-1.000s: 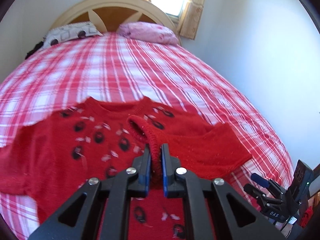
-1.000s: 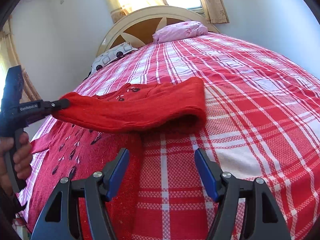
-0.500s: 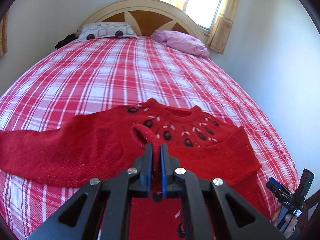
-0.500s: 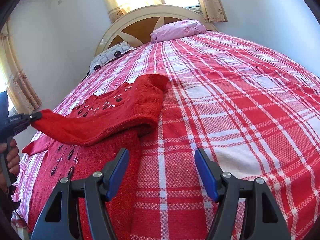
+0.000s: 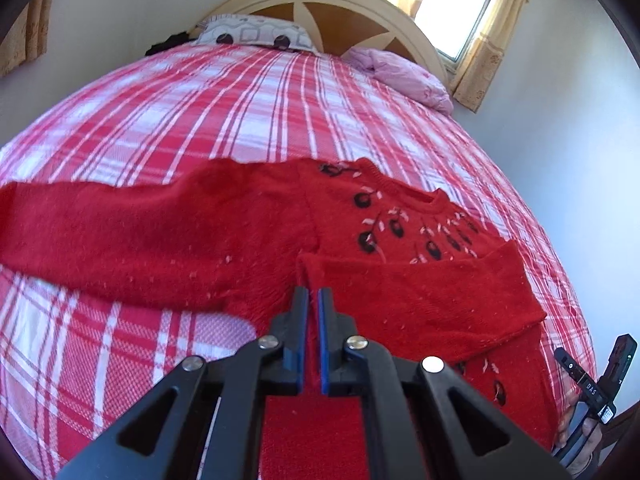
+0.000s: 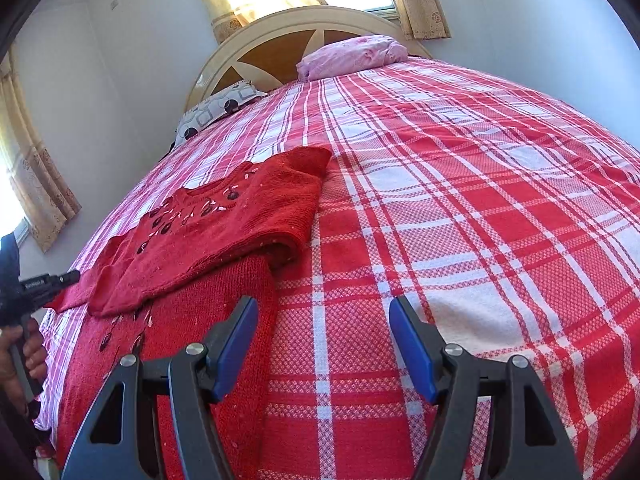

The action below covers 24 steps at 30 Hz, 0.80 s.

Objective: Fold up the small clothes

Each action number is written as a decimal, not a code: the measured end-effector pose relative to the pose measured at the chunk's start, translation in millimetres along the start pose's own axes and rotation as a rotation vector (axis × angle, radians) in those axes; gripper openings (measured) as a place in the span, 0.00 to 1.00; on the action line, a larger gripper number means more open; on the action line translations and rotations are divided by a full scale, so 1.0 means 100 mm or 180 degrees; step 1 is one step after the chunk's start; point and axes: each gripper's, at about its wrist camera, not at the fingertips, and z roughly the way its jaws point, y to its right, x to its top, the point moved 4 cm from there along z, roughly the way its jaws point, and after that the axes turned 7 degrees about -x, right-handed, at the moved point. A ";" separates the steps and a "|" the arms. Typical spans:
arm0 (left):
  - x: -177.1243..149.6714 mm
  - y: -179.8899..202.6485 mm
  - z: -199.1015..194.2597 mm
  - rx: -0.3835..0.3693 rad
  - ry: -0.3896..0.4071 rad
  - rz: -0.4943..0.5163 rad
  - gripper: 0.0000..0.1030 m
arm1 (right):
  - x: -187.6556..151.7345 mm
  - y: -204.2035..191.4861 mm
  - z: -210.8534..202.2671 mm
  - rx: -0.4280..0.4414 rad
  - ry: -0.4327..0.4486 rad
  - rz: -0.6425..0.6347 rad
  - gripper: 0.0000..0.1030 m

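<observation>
My left tool (image 5: 313, 294) is clamped on the red sweater's (image 5: 400, 240) sleeve cuff (image 5: 310, 268), folded across its front. My right tool (image 6: 323, 320) hangs open over the plaid bed (image 6: 460, 200), gripping nothing.

The red knitted sweater (image 5: 248, 236) runs off the left edge in the left wrist view, its far sleeve end cut off. The black left claw (image 5: 313, 300) hides the folded cuff it pinches. The sweater's near hem is covered by both claws.
</observation>
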 end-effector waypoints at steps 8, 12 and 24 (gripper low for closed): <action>-0.14 -0.01 0.09 -0.0004 -0.0096 -0.0124 0.72 | -0.01 0.00 0.03 -0.0025 -0.0029 -0.0013 0.67; -0.14 0.07 0.10 0.0084 -0.0003 0.0044 0.82 | -0.01 0.00 0.03 -0.0027 -0.0033 -0.0011 0.67; -0.21 0.33 0.52 0.0325 -0.0314 0.0574 0.32 | -0.02 -0.01 0.04 -0.0035 -0.0056 -0.0016 0.67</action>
